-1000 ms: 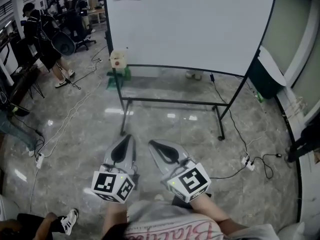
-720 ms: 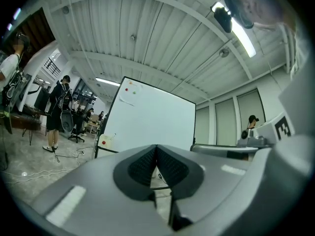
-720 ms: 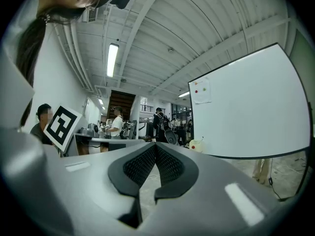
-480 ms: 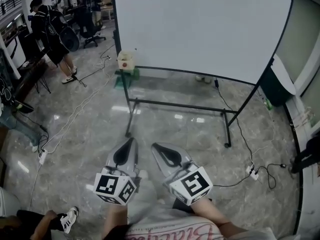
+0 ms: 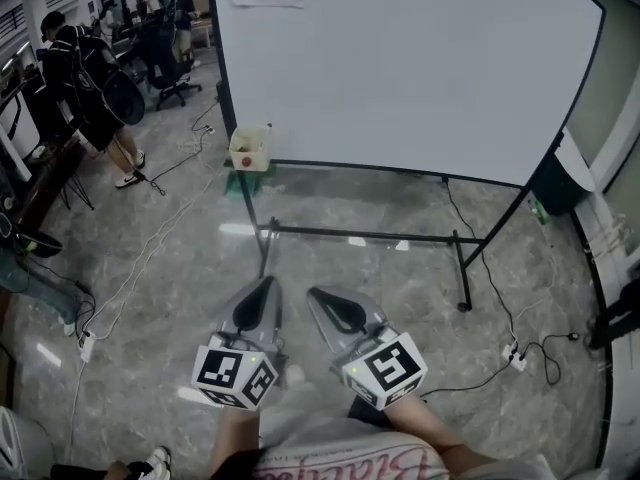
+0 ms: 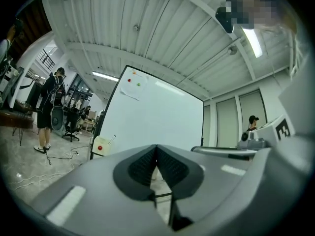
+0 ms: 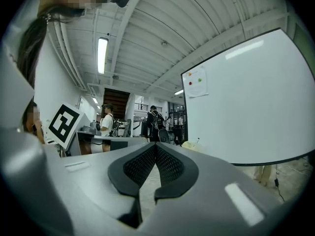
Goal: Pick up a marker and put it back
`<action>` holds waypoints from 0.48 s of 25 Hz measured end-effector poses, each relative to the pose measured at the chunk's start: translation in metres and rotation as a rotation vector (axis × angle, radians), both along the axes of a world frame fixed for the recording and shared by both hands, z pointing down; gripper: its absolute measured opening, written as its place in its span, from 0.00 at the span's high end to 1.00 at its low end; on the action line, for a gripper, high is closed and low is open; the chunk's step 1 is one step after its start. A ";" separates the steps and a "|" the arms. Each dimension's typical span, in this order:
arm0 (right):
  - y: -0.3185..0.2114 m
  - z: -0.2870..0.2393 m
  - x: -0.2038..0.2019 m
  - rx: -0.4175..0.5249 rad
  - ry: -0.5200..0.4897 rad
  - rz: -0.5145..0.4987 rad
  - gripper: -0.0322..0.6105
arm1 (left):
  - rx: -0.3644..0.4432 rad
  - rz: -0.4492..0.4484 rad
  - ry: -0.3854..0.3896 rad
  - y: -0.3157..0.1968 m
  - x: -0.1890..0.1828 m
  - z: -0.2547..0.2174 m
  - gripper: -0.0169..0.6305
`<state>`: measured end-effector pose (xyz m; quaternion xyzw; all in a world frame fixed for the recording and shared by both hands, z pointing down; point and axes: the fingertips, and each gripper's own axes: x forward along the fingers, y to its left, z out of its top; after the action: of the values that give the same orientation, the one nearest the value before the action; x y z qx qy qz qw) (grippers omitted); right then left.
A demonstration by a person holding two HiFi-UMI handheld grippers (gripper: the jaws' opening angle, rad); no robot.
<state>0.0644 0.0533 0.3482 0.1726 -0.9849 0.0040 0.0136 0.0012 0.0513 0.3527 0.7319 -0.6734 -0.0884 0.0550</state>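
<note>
A large whiteboard [image 5: 400,68] on a black wheeled stand stands ahead of me. At the left end of its tray sits a small cream box [image 5: 249,149] with a red dot. In the left gripper view a thin marker [image 6: 112,139] sticks up from the box [image 6: 100,147]. Both grippers are held low in front of me and point at the board, well short of it. My left gripper [image 5: 267,282] is shut with nothing in it, its pads touching [image 6: 156,149]. My right gripper [image 5: 313,293] is shut and empty too [image 7: 155,147].
The stand's crossbar and legs [image 5: 365,236] run across the marble floor ahead. Cables [image 5: 150,238] trail at the left, and a power strip [image 5: 517,356] lies at the right. A person [image 5: 95,88] and office chairs [image 5: 165,53] are at the far left.
The whiteboard and its box have come nearer and sit lower in the head view. Both grippers keep their place in front of me, still shut.
</note>
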 end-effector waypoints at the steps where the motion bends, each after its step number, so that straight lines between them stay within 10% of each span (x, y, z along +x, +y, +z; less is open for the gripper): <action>1: -0.009 -0.002 -0.008 0.000 -0.001 0.003 0.95 | 0.002 0.008 -0.001 -0.009 -0.008 -0.002 0.98; 12: -0.081 -0.009 -0.098 0.024 0.017 0.006 0.95 | 0.010 0.049 0.020 -0.090 -0.090 -0.005 0.97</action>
<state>-0.0339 -0.0279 0.3391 0.1756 -0.9842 -0.0091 0.0202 -0.0887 -0.0385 0.3476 0.7475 -0.6543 -0.0978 0.0599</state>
